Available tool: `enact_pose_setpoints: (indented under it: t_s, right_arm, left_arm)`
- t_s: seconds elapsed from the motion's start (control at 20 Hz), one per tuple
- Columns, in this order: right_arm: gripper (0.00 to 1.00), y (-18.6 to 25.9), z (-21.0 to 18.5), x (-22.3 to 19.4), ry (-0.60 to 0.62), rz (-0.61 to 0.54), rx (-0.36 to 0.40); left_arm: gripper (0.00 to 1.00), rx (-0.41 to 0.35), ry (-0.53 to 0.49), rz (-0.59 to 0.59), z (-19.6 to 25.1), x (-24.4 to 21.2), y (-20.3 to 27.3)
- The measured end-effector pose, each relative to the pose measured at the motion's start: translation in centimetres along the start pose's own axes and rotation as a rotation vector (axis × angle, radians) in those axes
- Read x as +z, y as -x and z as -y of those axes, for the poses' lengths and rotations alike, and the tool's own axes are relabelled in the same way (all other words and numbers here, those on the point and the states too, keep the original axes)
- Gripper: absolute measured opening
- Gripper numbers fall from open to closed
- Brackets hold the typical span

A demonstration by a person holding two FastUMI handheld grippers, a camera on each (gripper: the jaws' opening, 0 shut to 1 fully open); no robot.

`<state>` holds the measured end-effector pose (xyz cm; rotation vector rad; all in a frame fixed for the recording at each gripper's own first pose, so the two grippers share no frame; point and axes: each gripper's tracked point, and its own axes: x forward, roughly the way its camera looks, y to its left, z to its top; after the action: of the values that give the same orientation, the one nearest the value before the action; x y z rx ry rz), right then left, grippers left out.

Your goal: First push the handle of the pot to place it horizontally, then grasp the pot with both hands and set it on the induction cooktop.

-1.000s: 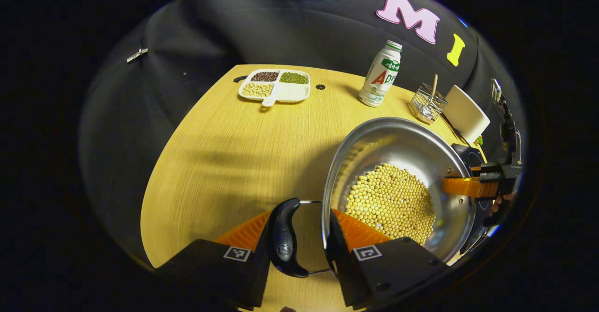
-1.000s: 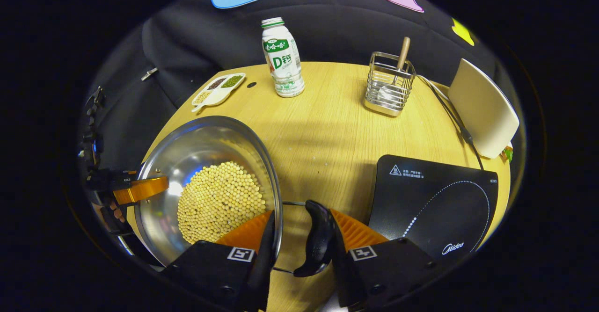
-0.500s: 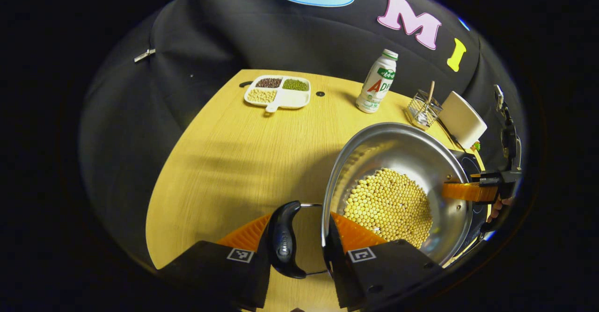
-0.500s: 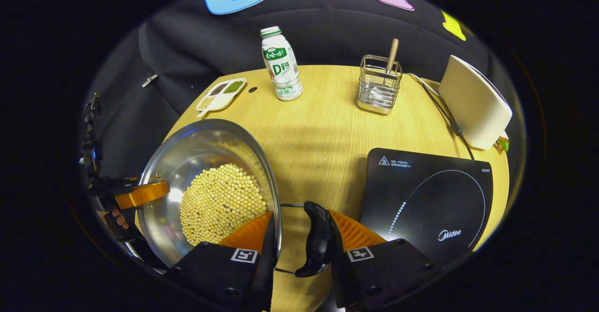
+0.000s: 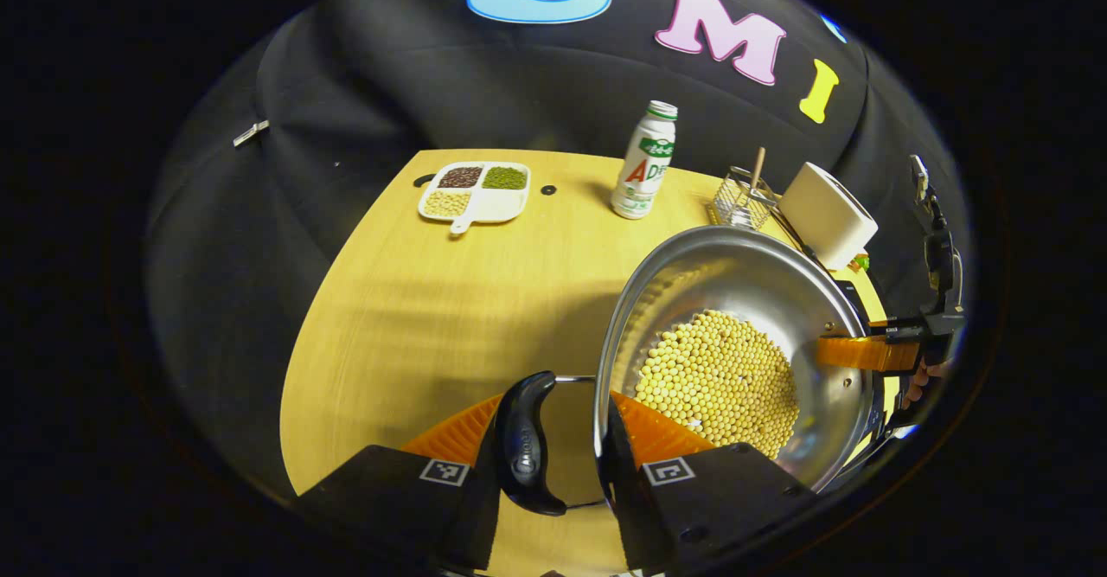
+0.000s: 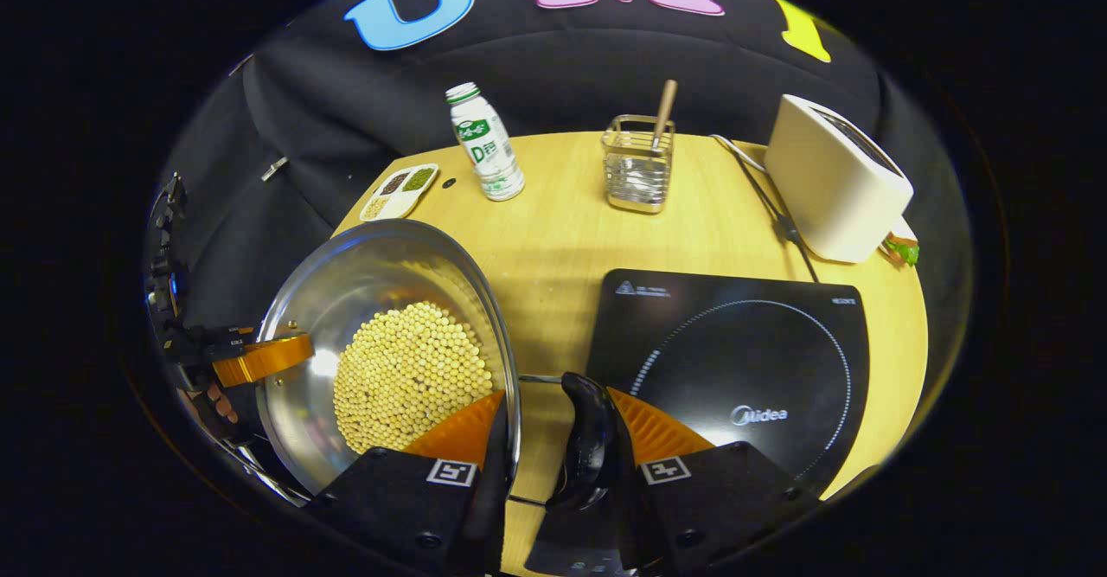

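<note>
The steel pot (image 5: 735, 343), part filled with soybeans (image 5: 718, 382), is held up off the wooden table (image 5: 432, 300) between the two grippers; in the left gripper view the left gripper (image 5: 553, 451) sits at the pot's near-left side, one orange finger outside the black handle (image 5: 521, 443) and the other inside the rim against the pot wall, so the fingers are clamped on handle and rim together; across the pot, at its far right rim, the right gripper (image 5: 865, 354) shows with an orange finger reaching over the edge, and part of a hand (image 5: 917, 382) behind it.

In the right gripper view the right gripper's own fingers are closed the same way, one inside the pot (image 6: 380, 343) wall and one outside the other black handle (image 6: 590, 443), pinching both; the soybeans (image 6: 406, 378) lie heaped toward this side; the left gripper (image 6: 251, 359) shows at the pot's far left rim.

The black induction cooktop (image 6: 735, 361) lies on the table (image 6: 553, 240) just right of the pot, its near-left corner under the right gripper; the pot does not yet stand on it.

Along the far edge of the table stand a divided bean tray (image 5: 476, 192) at the left, a white drink bottle (image 6: 483, 143), a wire utensil holder (image 6: 638, 175) with a wooden-handled tool in it, and a cream toaster (image 6: 835, 183) at the right, its cord running past the cooktop's far side.
</note>
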<state>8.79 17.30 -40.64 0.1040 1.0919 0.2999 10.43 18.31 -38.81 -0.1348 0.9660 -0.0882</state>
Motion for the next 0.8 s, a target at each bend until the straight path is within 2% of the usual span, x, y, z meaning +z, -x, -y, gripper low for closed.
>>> enact_pose_setpoints:
  t_s: [0.05, 0.1, 0.8]
  right_arm:
    - [0.5, 0.5, 0.9, 0.1, -0.008, 0.004, -0.006]
    - [0.54, 1.0, 1.9, 0.0, -0.016, 0.004, -0.011]
    - [0.54, 5.6, 15.8, -0.4, -0.116, 0.005, -0.098]
  left_arm:
    - [0.58, -0.007, -0.009, -0.001, 1.1, 0.3, 0.0]
    - [0.6, -0.014, -0.018, -0.001, 2.0, 0.4, -0.1]
    - [0.58, -0.117, -0.112, -0.022, 15.7, 2.4, -3.3]
